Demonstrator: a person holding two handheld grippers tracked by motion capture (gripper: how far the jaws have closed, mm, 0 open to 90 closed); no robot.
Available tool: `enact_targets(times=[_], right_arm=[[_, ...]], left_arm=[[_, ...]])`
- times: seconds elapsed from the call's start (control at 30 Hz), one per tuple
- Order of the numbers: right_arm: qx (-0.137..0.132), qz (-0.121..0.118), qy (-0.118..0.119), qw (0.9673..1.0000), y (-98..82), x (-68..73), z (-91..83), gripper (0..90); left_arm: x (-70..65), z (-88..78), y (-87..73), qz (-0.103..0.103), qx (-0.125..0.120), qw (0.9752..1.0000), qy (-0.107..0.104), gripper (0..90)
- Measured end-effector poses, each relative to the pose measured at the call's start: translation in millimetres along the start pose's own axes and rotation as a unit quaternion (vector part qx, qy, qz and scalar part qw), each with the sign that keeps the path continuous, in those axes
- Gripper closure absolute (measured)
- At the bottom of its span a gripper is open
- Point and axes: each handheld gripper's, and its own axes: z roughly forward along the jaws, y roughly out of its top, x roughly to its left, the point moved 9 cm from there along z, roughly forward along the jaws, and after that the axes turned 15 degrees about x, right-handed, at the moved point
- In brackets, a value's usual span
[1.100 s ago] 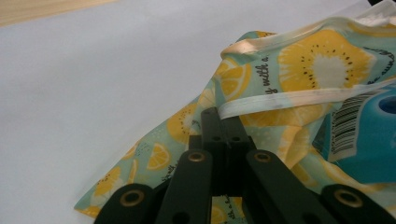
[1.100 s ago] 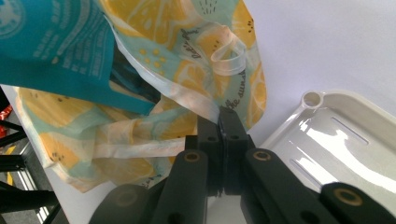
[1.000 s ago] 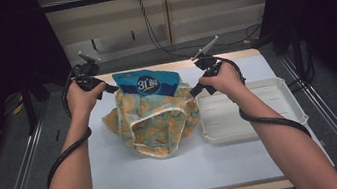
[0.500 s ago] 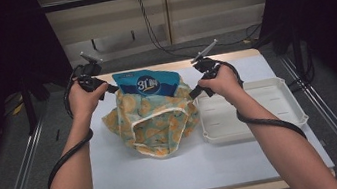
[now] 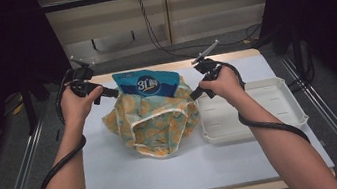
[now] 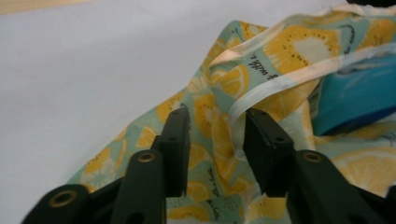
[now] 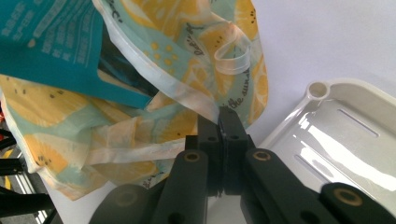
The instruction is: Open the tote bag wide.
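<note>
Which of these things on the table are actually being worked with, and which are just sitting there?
In use:
- fruit-print cloth bag
- blue packet standing in it
- left tool, jaws just opened beside the bag's rim
- right tool, shut on the bag's edge

Lying about:
- white tray

High view: overhead, facing forward-down. Both tool views: close, sharing lemon-print bag (image 5: 153, 122).

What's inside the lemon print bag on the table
A blue packet sticks out of the lemon print bag at its open top. The fabric covers the packet's lower part, so anything else inside is hidden.
</note>
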Motion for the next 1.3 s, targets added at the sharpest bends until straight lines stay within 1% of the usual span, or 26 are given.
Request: enact_targets(times=[0.07, 0.13, 0.17, 0.2, 0.23, 0.27, 0.3, 0.33, 0.37, 0.4, 0.43, 0.47, 0.5, 0.53, 0.57, 0.6, 0.67, 0.7, 0.77, 0.83, 0.9, 1.13, 1.17, 1.23, 1.27, 1.3], right_arm=[[0.003, -0.003, -0.004, 1.0, -1.3, 0.9, -0.7, 89.3], [0.004, -0.005, -0.005, 1.0, -1.6, 2.2, -1.1, 89.2], [0.003, -0.006, -0.005, 1.0, -1.5, 2.7, -1.3, 89.2], [0.002, -0.004, -0.005, 1.0, -1.6, 3.1, -1.2, 89.0], [0.003, -0.002, -0.006, 1.0, -1.8, 3.3, -1.2, 89.0], [0.003, -0.004, -0.007, 1.0, -1.8, 3.0, -1.1, 88.9], [0.002, -0.004, -0.008, 1.0, -1.6, 2.8, -0.9, 88.9], [0.001, -0.003, -0.006, 1.0, -1.4, 3.2, -0.6, 88.9], [0.002, -0.004, -0.006, 1.0, -1.4, 2.6, 0.0, 89.0], [0.0, -0.004, -0.005, 1.0, -1.0, 2.5, 0.8, 89.1], [0.0, -0.004, -0.004, 1.0, -0.9, 2.3, 1.3, 89.3], [0.003, -0.002, -0.005, 1.0, -1.6, 1.5, 2.0, 89.5], [0.004, -0.003, -0.006, 1.0, -1.6, 0.4, 2.0, 89.6], [0.005, -0.003, -0.006, 1.0, -1.3, -0.7, 1.7, 89.7], [0.003, -0.003, -0.005, 1.0, -0.6, -2.0, 1.6, 89.8], [0.004, -0.004, -0.005, 1.0, -0.1, -3.6, 1.4, 89.8], [0.002, 0.0, -0.006, 1.0, 1.6, -6.9, 1.2, 90.0], [0.002, 0.0, -0.006, 1.0, 2.3, -9.0, 1.1, 90.0], [-0.001, 0.002, -0.003, 1.0, 4.5, -12.2, 2.3, 90.0], [0.0, 0.003, -0.005, 1.0, 6.6, -16.4, 2.9, 90.0], [0.0, 0.006, 0.0, 1.0, 9.2, -18.5, 4.1, 90.0], [0.004, 0.014, 0.0, 0.9999, 19.1, -29.2, 7.6, 90.0], [0.004, 0.016, -0.001, 0.9999, 20.4, -31.1, 8.2, 90.0], [0.003, 0.024, -0.01, 0.9997, 21.8, -37.8, 7.8, 90.0], [0.003, 0.029, -0.007, 0.9996, 21.7, -39.9, 8.6, 90.0], [0.003, 0.03, -0.008, 0.9995, 21.6, -42.4, 9.6, 90.0]], left_arm=[[-0.7, -0.2, -2.2, 0.003, 0.003, 1.0, 0.006, 58.5], [-3.4, -0.8, -2.3, 0.001, -0.003, 1.0, -0.001, 58.5], [-2.1, -1.1, -2.9, 0.007, 0.0, 1.0, 0.005, 58.4], [-3.8, 0.8, -1.4, -0.001, -0.008, 1.0, 0.005, 59.5], [-2.7, 1.6, -3.1, 0.011, 0.002, 0.9999, 0.007, 60.6], [-3.5, 3.9, -2.9, 0.008, 0.003, 0.9999, 0.005, 61.8], [-3.6, 5.7, -2.6, 0.016, 0.004, 0.9999, 0.0, 64.7], [-5.5, 7.7, -0.8, 0.006, -0.004, 0.9999, -0.009, 69.2], [-8.9, 10.6, 2.3, -0.018, -0.018, 0.9994, -0.023, 73.3], [-4.5, 10.1, -1.5, 0.012, 0.007, 0.9997, -0.018, 81.0], [-4.6, 11.7, 0.4, 0.004, 0.002, 0.9998, -0.019, 83.3], [-2.6, 12.0, 0.2, 0.01, 0.009, 0.9997, -0.02, 86.3], [-3.6, 13.9, 3.3, -0.011, -0.002, 0.9997, -0.024, 90.0], [-2.5, 14.5, 5.4, -0.013, -0.004, 0.9997, -0.022, 90.0], [1.8, 13.5, 4.2, 0.005, 0.01, 0.9998, -0.016, 90.0], [2.1, 14.5, 6.2, -0.004, 0.008, 0.9998, -0.016, 90.0], [5.9, 15.6, 9.1, 0.002, 0.012, 0.9998, -0.013, 90.0], [7.4, 16.3, 10.8, -0.001, 0.012, 0.9998, -0.015, 90.0], [10.7, 18.4, 15.3, -0.011, 0.007, 0.9999, -0.004, 90.0], [14.9, 20.0, 18.5, -0.006, 0.013, 0.9999, -0.002, 90.0], [18.3, 24.0, 22.7, -0.016, 0.012, 0.9998, -0.005, 90.0], [32.5, 35.2, 34.2, -0.021, 0.024, 0.9995, 0.005, 90.0], [33.2, 36.8, 35.5, -0.028, 0.024, 0.9993, 0.004, 90.0], [36.9, 39.7, 37.0, -0.032, 0.026, 0.9991, 0.008, 90.0], [36.1, 41.5, 37.3, -0.042, 0.028, 0.9987, 0.005, 90.0], [38.2, 41.7, 36.1, -0.032, 0.035, 0.9988, 0.011, 90.0]])
